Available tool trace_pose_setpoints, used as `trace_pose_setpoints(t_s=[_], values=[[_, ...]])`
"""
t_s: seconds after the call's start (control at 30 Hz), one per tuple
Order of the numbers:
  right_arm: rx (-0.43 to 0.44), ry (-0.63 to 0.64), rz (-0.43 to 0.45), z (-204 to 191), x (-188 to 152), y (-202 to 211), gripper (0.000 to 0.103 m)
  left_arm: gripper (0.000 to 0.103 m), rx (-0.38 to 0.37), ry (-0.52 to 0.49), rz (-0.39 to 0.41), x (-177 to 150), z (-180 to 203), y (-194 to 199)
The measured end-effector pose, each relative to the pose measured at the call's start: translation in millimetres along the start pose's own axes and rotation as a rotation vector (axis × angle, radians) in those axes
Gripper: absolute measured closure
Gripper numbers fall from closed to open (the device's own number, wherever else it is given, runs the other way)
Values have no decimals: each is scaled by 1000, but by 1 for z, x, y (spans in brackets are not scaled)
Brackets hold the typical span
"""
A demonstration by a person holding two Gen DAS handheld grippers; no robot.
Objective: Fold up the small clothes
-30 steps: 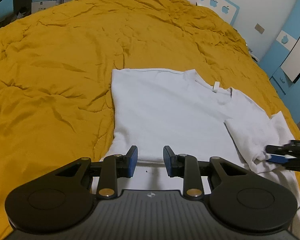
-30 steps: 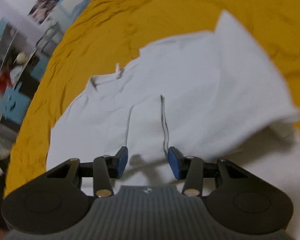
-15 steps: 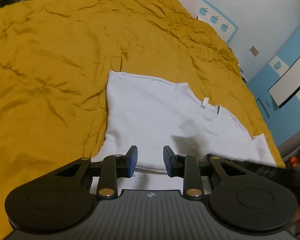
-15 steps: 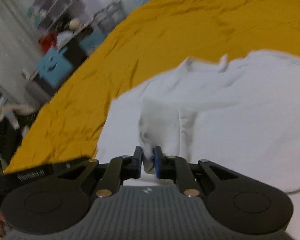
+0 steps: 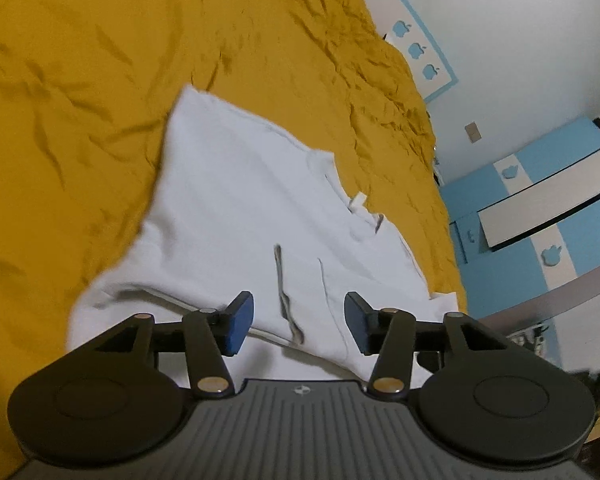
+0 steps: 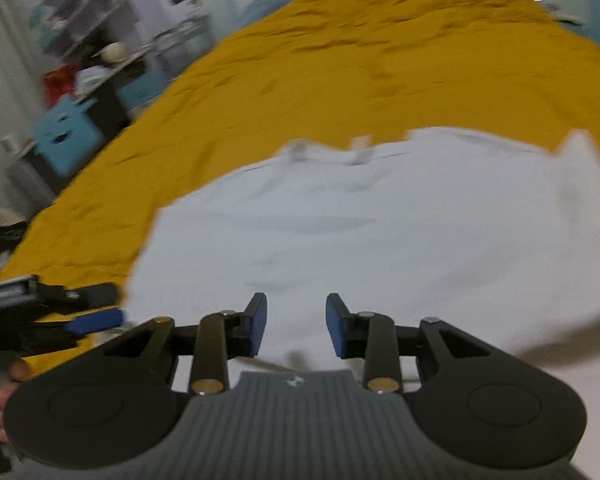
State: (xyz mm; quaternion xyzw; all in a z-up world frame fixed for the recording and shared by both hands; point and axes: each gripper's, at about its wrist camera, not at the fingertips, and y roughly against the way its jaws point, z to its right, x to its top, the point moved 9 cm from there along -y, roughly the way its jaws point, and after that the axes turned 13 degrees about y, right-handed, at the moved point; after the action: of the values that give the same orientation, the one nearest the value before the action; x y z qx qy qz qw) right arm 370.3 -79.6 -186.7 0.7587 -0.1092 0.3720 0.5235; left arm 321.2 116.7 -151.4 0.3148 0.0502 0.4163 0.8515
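On the mustard-yellow bedspread (image 5: pixel 80 80) the white T-shirt (image 5: pixel 228 208) lies flat, collar and neck tag (image 5: pixel 358 201) at the far end, hem toward both tools. Its long axis runs near-to-far, directly away from the grippers. Left gripper (image 5: pixel 298 326): jaws spread wide, nothing between them, hovering over the near hem, where a folded-in sleeve edge shows as a dark seam line. Right gripper (image 6: pixel 296 324): also parted and empty, over the near middle of the shirt body; view is motion-blurred. Left gripper appears at the left edge of the right wrist view, by the shirt's near-left corner. Judgement: each tool is placed to take its own side of the hem, so the likely next fold carries the hem away toward the collar.
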Motion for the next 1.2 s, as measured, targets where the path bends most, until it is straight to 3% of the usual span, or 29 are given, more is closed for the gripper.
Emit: trace_pose_setpoints(t_s=[0.3, 0.4, 0.43, 0.47, 0.67, 0.83, 1.0, 1.1, 1.2], values=[[-104, -84, 22, 71, -38, 47, 73, 45, 39, 50, -77, -10, 2, -61], [-121, -67, 22, 77, -48, 56, 73, 69, 57, 23, -73, -12, 7, -71], [-121, -57, 21, 75, -49, 57, 73, 90, 65, 7, -69, -13, 10, -72], [-117, -49, 22, 74, -52, 59, 73, 99, 61, -16, -60, -13, 15, -71], [-24, 15, 56, 42, -53, 55, 74, 100, -65, -140, 13, 0, 89, -40], [32, 91, 52, 5, -43, 24, 75, 100, -135, -287, 82, 12, 167, -7], [-139, 92, 52, 38, -30, 2, 76, 100, -168, -353, 176, 29, 200, 32], [-283, 66, 35, 83, -32, 5, 76, 101, -112, -346, 227, 45, 186, 47], [-381, 19, 6, 121, -46, 21, 76, 101, 2, -310, 247, 59, 146, 50]])
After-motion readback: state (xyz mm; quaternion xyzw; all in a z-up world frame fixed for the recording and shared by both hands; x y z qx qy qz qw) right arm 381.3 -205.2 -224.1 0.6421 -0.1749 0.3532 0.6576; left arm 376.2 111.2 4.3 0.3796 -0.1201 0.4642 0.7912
